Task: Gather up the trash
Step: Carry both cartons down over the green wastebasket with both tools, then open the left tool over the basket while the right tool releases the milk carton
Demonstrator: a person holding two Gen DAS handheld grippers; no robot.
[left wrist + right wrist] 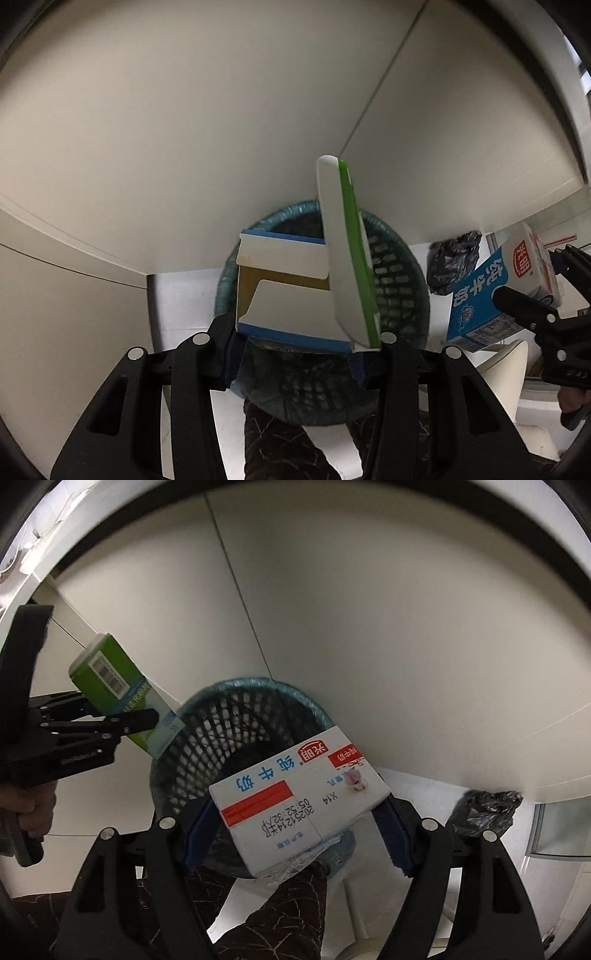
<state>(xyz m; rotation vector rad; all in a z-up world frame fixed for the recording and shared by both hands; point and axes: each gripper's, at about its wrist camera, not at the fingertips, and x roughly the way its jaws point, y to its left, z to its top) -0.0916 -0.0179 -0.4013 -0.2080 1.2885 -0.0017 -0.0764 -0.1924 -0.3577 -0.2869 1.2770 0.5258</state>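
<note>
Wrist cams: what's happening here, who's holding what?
A person holds both grippers over a black mesh wastebasket with a teal liner. The left gripper is shut on a green-and-white carton with open flaps. The right gripper is shut on a blue-and-white milk carton. Neither carton is in the basket yet. A crumpled black bag lies beside it.

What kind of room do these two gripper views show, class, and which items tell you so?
Probably a kitchen or pantry corner at home. Pale flat cabinet panels rise behind a dark mesh plastic wastebasket with a blue liner, a knotted black rubbish bag lies on the floor, and both grippers hold cartons.
</note>
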